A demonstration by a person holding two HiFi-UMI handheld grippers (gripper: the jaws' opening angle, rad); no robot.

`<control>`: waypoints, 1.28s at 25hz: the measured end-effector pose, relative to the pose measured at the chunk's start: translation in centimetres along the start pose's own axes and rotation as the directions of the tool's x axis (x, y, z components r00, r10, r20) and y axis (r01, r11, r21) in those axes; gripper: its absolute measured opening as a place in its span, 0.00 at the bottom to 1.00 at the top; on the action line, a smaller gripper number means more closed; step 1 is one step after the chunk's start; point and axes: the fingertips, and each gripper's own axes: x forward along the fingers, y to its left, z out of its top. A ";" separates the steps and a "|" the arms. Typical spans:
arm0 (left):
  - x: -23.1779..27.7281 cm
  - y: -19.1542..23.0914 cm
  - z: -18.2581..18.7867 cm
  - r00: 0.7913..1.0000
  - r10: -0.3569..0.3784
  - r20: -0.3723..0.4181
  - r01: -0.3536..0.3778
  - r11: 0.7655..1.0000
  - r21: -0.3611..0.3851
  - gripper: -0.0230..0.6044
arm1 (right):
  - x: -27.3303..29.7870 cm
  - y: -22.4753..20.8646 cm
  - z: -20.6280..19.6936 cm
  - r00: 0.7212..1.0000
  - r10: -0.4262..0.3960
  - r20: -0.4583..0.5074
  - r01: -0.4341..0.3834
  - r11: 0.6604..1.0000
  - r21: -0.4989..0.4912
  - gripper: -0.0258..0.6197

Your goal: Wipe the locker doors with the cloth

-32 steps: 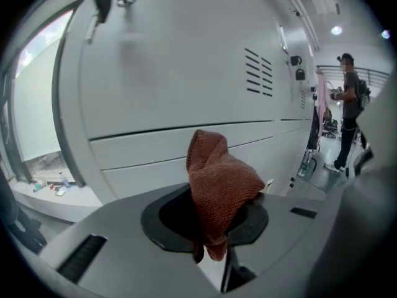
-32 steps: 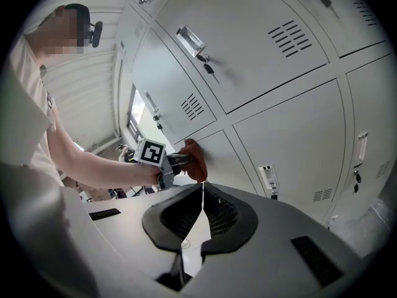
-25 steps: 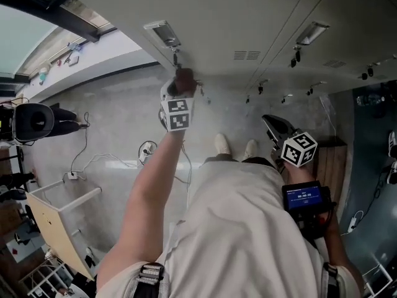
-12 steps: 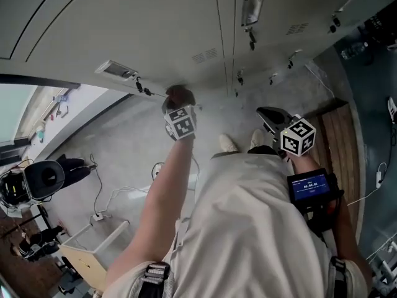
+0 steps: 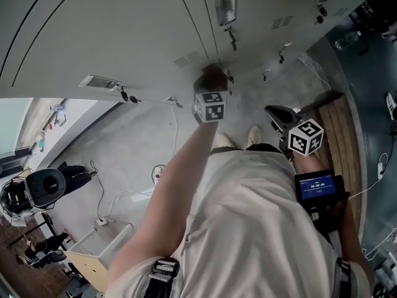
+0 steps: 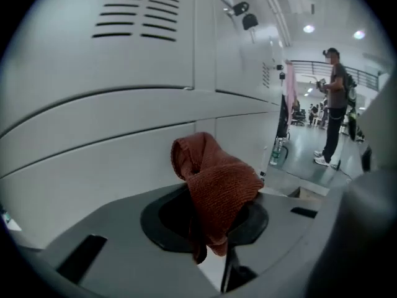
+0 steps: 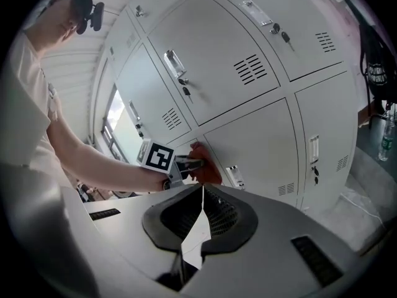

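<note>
Grey locker doors (image 5: 111, 30) fill the far side; wiping step looks underway; left gripper (image 6: 211, 228) clamped on the red cloth (image 6: 214, 185), right up at a door; right gripper (image 7: 200, 219) closed, empty, near the body; next move probably needs a steady pressed sweep across the panel.

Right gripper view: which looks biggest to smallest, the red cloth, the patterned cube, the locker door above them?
1. Locker door, by far.
2 and 3. Cloth and cube look about alike; I would not rank them.

Head cam down; gripper cams face lockers (image 7: 248, 61), left prob. nearest.
</note>
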 end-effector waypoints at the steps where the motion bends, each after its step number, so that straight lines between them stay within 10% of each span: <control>1: 0.2 -0.7 0.6 1.000 -0.021 0.007 0.021 1.000 0.023 0.15 | 0.0 -0.1 0.0 1.000 0.000 -0.001 0.000 1.000 -0.001 0.07; 9: -0.9 6.0 -5.8 0.985 0.082 -0.150 -0.093 0.993 -0.066 0.16 | 1.6 1.0 0.5 1.000 0.028 0.004 -0.028 0.999 -0.016 0.07; 18: -7.9 20.1 -15.0 0.919 0.295 -0.262 -0.352 0.913 -0.206 0.16 | 5.3 3.0 -1.1 0.997 0.075 0.000 -0.075 0.997 -0.005 0.07; 25: -10.2 23.8 -19.4 0.859 0.369 -0.354 -0.500 0.754 -0.427 0.16 | 5.7 2.9 -2.3 0.997 0.073 -0.018 -0.073 0.997 0.015 0.07; 32: -6.6 19.1 -17.6 0.897 0.306 -0.318 -0.428 0.778 -0.460 0.15 | 3.8 0.6 -1.1 0.999 0.033 0.015 -0.034 0.998 0.044 0.07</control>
